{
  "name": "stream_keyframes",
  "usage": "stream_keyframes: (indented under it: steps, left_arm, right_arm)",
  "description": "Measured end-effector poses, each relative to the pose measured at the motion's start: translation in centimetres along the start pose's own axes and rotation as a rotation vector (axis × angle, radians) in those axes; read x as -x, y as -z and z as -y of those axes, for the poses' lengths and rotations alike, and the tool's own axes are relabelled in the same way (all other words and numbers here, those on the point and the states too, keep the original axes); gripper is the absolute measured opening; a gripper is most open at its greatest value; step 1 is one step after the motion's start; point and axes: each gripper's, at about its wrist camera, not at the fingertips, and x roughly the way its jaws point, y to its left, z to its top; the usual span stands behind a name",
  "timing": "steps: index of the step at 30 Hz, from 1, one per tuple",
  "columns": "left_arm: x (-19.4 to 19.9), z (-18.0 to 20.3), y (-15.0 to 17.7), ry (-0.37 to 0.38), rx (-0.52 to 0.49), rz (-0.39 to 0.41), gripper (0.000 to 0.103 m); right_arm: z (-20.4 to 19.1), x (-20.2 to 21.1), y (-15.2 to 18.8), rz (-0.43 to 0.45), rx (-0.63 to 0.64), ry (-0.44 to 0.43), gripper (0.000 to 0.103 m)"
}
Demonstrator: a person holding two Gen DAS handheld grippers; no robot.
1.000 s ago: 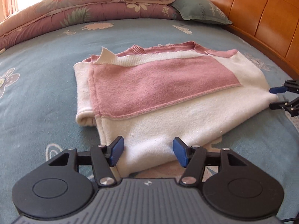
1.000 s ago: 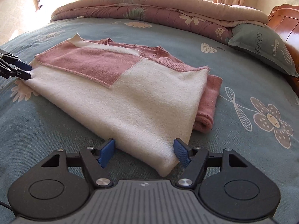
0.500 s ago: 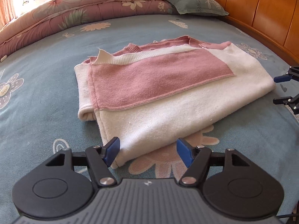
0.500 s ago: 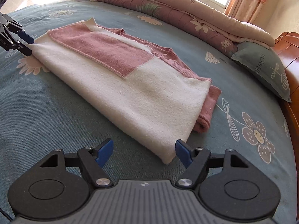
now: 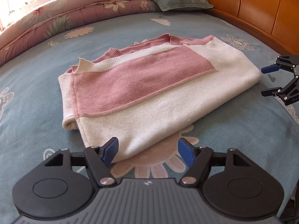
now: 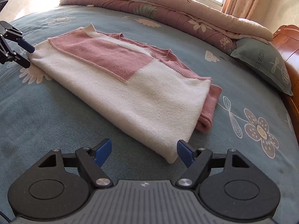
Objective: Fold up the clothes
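Note:
A folded pink and cream sweater (image 5: 158,102) (image 6: 149,97) lies flat on the bed. My left gripper (image 5: 147,151) hovers at its near left corner. The jaws are opening, and the cream corner lies loose between the blue pads without being pinched. My right gripper (image 6: 143,152) hovers at the opposite end. Its jaws are opening too, and the cream corner tip sits just inside the right pad, not pressed. Each gripper also shows in the other's view: the right gripper (image 5: 269,80) at the right edge, the left gripper (image 6: 28,56) at the far left, beside the sweater.
The blue-grey flowered bedsheet (image 5: 233,140) spreads all round the sweater. A folded floral quilt (image 6: 177,13) and a grey-green pillow (image 6: 261,63) lie along the far side. A wooden headboard (image 5: 261,13) borders the bed.
Both grippers have drawn back and risen a little from the sweater's corners, and their jaws stand wider. The sweater has stayed in place.

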Motion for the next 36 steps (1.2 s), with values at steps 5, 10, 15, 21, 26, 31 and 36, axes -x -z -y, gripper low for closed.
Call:
stream_keyframes:
  steps: [5, 10, 15, 21, 26, 31, 36]
  left_arm:
    - [-2.1, 0.0, -1.0, -0.011, -0.017, -0.032, 0.076]
    - [-2.2, -0.7, 0.0, -0.025, -0.003, -0.083, 0.076]
    - [0.2, 2.3, -1.7, -0.208, -0.285, 0.001, 0.077]
    - [-4.8, 8.8, -1.2, -0.379, -0.806, -0.035, 0.077]
    - [-6.8, 9.9, 1.6, -0.458, -1.025, -0.02, 0.077]
    - [-8.1, 9.3, 1.1, -0.49, -1.044, 0.004, 0.077]
    - [-10.9, 10.9, -1.4, -0.485, -1.075, 0.063, 0.077]
  right_arm:
    - [-0.8, -0.1, -1.4, 0.033, 0.0, -0.013, 0.084]
    - [-1.5, 0.0, -1.2, 0.001, 0.065, 0.002, 0.084]
    - [-1.3, 1.0, -1.2, 0.0, 0.207, 0.144, 0.087]
    - [-6.4, -1.1, -2.2, 0.046, 0.526, 0.223, 0.091]
    - [-9.0, -3.5, 0.1, 0.017, 0.795, 0.328, 0.092]
    - [-8.5, -4.3, -0.1, 0.02, 0.788, 0.349, 0.097]
    - [-10.0, -5.7, -2.1, 0.092, 0.802, 0.341, 0.097]
